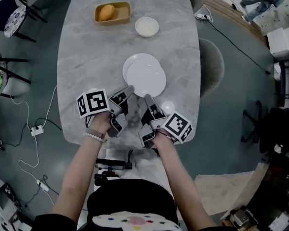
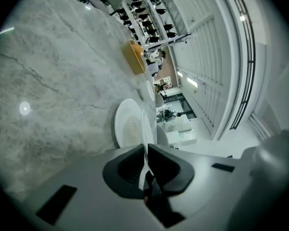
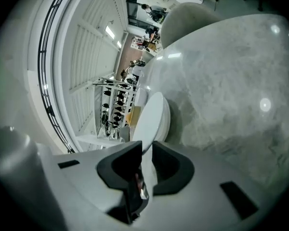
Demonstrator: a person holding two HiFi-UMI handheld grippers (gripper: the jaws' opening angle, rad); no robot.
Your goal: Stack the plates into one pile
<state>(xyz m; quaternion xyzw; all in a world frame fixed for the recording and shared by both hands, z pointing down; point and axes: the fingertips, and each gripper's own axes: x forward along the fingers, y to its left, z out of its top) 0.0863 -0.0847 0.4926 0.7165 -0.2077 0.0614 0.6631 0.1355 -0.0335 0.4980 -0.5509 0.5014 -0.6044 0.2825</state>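
Two white plates lie overlapped in the middle of the grey marble table [image 1: 86,57]. The upper plate [image 1: 147,81] sits tilted over the lower plate [image 1: 137,61], a little nearer to me. My left gripper [image 1: 129,89] is shut on its near-left rim and my right gripper [image 1: 147,98] on its near rim. In the left gripper view the thin plate edge [image 2: 143,129] runs between the jaws of the left gripper [image 2: 145,148], with the lower plate [image 2: 127,126] beyond. In the right gripper view the held plate [image 3: 151,117] is pinched by the right gripper [image 3: 145,148] above the lower plate [image 3: 167,121].
A wooden tray [image 1: 123,17] holding an orange-brown lump stands at the table's far end, with a small white bowl [image 1: 147,26] beside it. A grey chair [image 1: 212,64] is tucked in at the right. Cables and a power strip [image 1: 37,129] lie on the floor at left.
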